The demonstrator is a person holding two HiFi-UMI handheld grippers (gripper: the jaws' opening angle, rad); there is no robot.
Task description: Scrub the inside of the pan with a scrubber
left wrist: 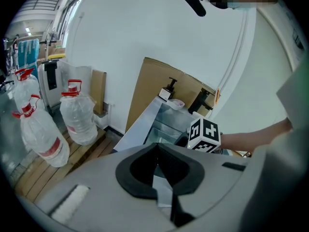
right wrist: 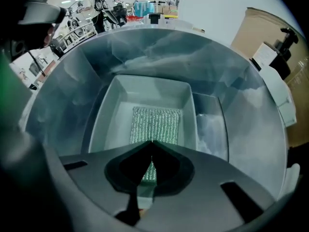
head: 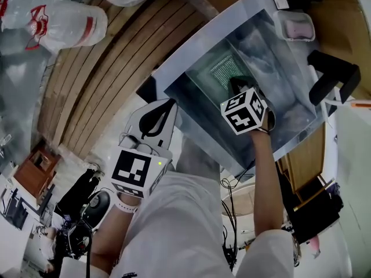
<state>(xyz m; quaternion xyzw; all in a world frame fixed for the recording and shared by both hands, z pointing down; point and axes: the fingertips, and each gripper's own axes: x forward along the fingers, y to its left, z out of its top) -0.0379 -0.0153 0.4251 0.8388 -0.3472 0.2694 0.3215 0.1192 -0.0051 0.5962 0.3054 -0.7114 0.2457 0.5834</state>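
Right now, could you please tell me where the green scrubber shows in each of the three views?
Head view: upper centre, the scrubber lying in the pan.
Left gripper view: too small to make out.
Right gripper view: centre, just beyond the jaws.
Shared landmark: the steel sink.

Fig.: clearance at sink [head: 284, 57]. Top open, so entry from above is free. Right gripper [right wrist: 152, 143], jaws together, hangs w/in sink walls over pan [right wrist: 108, 115]; pan rim and sink walls hem it in on all sides. Scrubber [right wrist: 155, 123] covers mid pan floor, w/ bare strips either side. Faucet [head: 331, 77] stands at one rim; tub [head: 294, 25] and pump bottle [left wrist: 169, 87] near it. Left gripper [left wrist: 155, 146], jaws together, is outside the sink by the counter edge [head: 174, 68].
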